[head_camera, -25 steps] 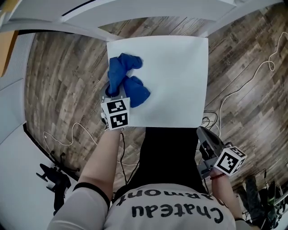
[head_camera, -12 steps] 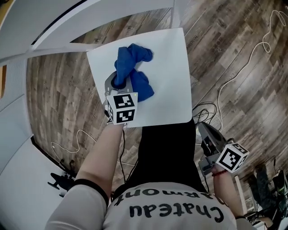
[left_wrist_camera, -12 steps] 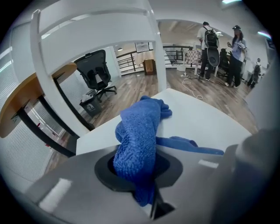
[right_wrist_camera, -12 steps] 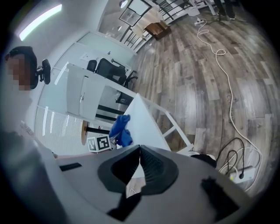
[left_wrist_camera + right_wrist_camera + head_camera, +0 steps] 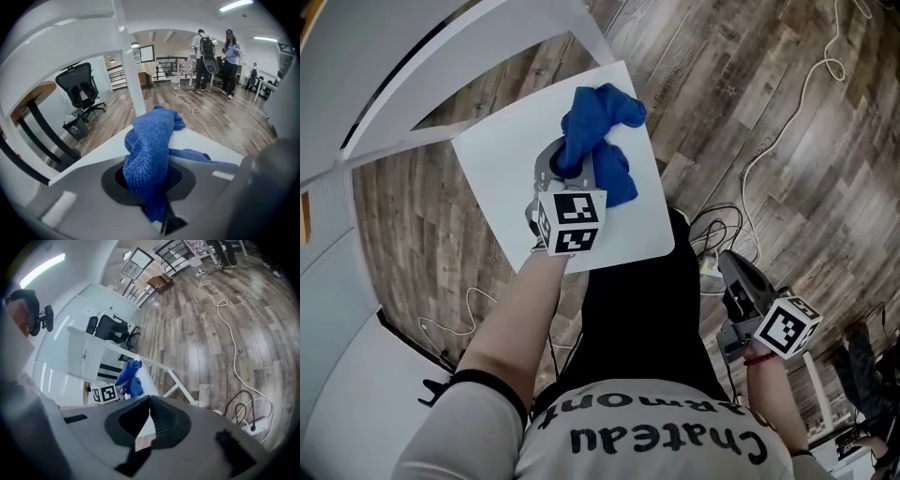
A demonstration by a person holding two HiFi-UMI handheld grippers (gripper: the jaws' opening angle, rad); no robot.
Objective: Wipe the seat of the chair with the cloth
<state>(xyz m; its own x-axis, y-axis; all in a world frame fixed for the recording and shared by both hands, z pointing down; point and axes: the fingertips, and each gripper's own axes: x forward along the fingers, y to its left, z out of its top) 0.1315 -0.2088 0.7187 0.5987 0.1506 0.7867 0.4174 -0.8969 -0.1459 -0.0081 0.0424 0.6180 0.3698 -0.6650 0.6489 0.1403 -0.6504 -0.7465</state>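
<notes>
Blue cloth (image 5: 611, 114) is pressing on the seat (image 5: 497, 161), grasped by the left gripper (image 5: 568, 171) for wiping. Right gripper (image 5: 735, 272) is idling clenched and empty.

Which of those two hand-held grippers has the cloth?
The left gripper, clamped on the blue cloth on the white chair seat; the right gripper hangs shut and empty, off the seat.
</notes>
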